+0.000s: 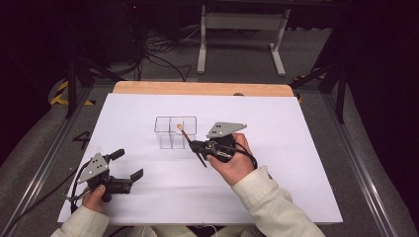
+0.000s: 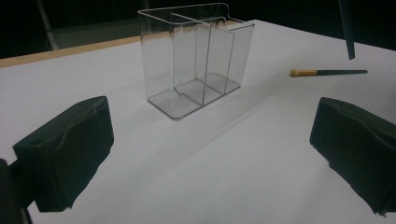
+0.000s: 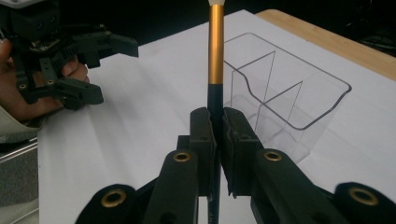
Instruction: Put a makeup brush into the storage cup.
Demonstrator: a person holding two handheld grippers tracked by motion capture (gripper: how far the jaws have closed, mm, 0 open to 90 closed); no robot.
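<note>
A clear plastic organizer (image 1: 175, 132) (image 2: 196, 60) (image 3: 285, 100) with divided compartments stands upright mid-table. My right gripper (image 1: 196, 146) (image 3: 217, 126) is shut on the dark handle of a brush (image 1: 186, 138) (image 3: 215, 56) with a gold ferrule and pale tip. The brush is tilted, its tip close beside the organizer's near right corner. My left gripper (image 1: 128, 164) (image 2: 212, 144) (image 3: 109, 70) rests at the front left, open, nothing between its jaws. In the left gripper view a similar brush (image 2: 327, 72) lies flat on the sheet, right of the organizer.
A white sheet (image 1: 148, 197) covers the table; a wooden edge (image 1: 197, 89) shows at the back. A dark tapered tip (image 2: 348, 32) hangs in at the top right of the left gripper view. Metal rails run along both table sides.
</note>
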